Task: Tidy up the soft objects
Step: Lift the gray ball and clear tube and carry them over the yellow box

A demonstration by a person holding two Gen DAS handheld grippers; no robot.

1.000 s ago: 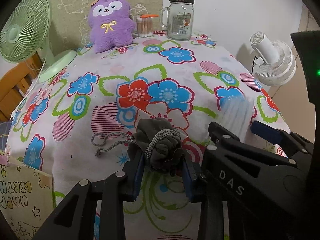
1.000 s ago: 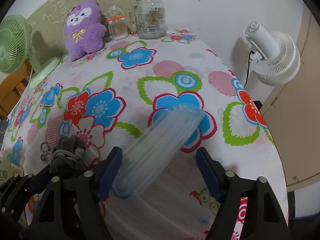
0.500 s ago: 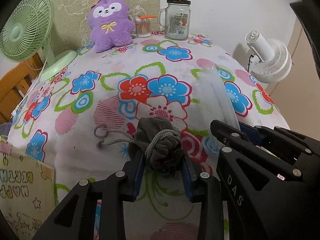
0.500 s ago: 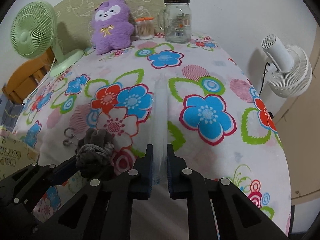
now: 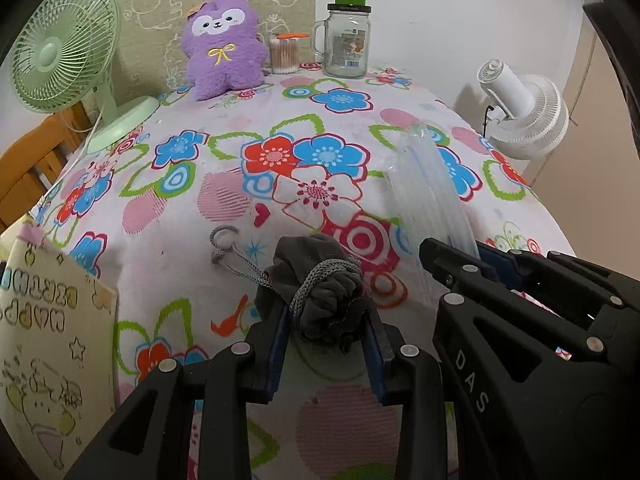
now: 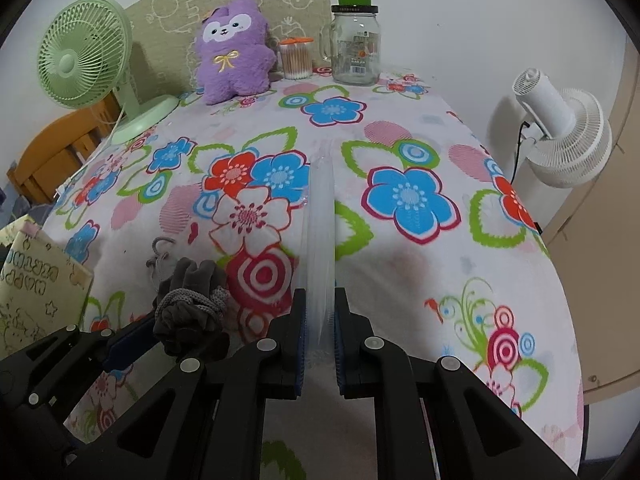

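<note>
Two tools: left (image 5: 326, 344) grips pouch (image 5: 320, 292); right (image 6: 320, 338) pinches sleeve (image 6: 320, 240).

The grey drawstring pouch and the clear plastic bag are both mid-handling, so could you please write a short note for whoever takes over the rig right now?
Left claw: shut on the grey drawstring pouch, whose cord trails onto the floral tablecloth.
Right claw: shut on the near end of the clear plastic bag, which runs away from it along the cloth.
Both sit near the front edge; the purple plush toy stands at the back by the glass jar.
Done: both soft items gripped.
Left: probably put the pouch into the bag, but its opening is not visible.
</note>
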